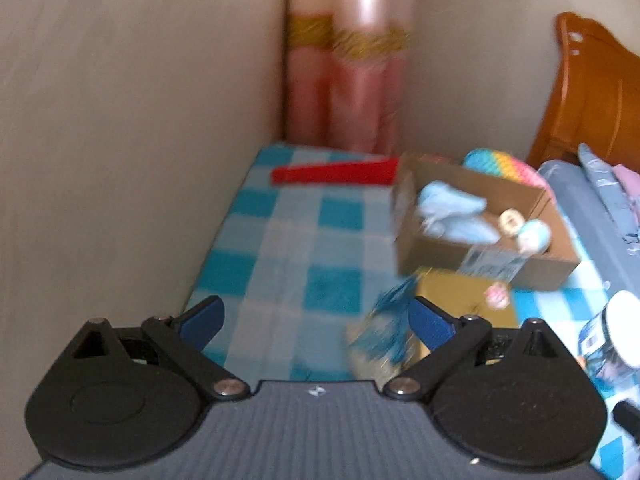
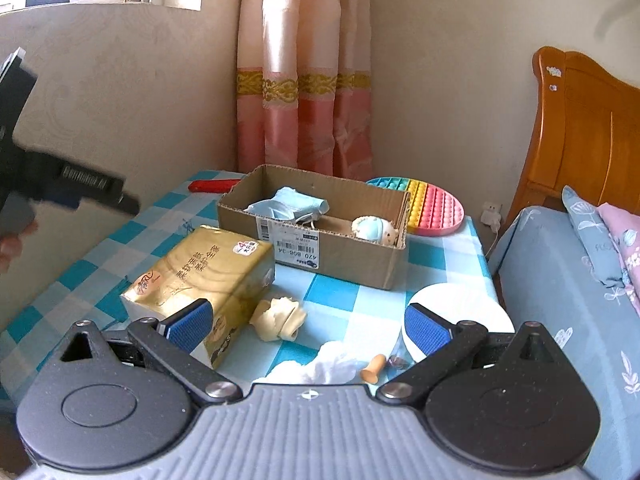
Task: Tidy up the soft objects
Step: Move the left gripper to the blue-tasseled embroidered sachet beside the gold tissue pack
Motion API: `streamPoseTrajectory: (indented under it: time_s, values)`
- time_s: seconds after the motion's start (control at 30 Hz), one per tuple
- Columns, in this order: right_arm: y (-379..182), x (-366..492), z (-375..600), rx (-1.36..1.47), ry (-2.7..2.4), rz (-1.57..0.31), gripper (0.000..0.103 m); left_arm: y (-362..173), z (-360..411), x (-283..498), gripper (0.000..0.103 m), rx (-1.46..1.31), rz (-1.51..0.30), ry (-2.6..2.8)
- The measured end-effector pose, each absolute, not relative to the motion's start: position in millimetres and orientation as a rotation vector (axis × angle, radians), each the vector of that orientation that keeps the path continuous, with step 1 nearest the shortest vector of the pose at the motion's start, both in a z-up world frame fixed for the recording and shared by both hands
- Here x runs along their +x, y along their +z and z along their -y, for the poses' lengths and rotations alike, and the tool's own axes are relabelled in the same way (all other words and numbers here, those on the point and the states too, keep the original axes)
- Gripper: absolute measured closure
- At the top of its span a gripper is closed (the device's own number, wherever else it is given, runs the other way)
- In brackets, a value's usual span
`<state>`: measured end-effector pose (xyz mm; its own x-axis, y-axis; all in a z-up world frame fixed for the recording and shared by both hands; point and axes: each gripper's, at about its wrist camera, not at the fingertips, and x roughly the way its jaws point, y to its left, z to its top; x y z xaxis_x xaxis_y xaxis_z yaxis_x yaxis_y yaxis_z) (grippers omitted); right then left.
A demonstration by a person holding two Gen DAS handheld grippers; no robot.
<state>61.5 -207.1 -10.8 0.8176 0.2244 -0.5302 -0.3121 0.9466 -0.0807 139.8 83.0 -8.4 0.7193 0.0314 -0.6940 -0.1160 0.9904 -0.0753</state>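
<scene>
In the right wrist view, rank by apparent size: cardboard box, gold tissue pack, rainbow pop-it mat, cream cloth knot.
1. cardboard box
2. gold tissue pack, though it sits nearer the camera, so the gap from the box is unsure
3. rainbow pop-it mat, partly hidden behind the box
4. cream cloth knot

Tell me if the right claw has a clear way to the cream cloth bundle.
Probably yes: the right claw is open, and the cream cloth bundle lies bare between its fingers, the gold tissue pack just beside it.

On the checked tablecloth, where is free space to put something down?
Free: the checked tablecloth between the wall, the red strip and the cardboard box. Crowded: in front of the box, among the gold tissue pack, cream cloth and white roll.
</scene>
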Motion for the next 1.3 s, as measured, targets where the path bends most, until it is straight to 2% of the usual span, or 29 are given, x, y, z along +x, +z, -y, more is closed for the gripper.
streamPoseTrajectory:
  time_s: [0.43,0.7,1.3]
  values:
    - [-19,63,201,-0.161,0.317,-0.575,0.0,-51,-88,108,0.005,-0.097,-0.861,0.081]
    - [-23,66,201,-0.153,0.324,-0.591,0.0,-64,-76,93,0.012,-0.018,-0.863,0.017]
    - [-25,65,196,-0.158,0.325,-0.6,0.0,-89,-70,99,0.011,0.009,-0.932,-0.04]
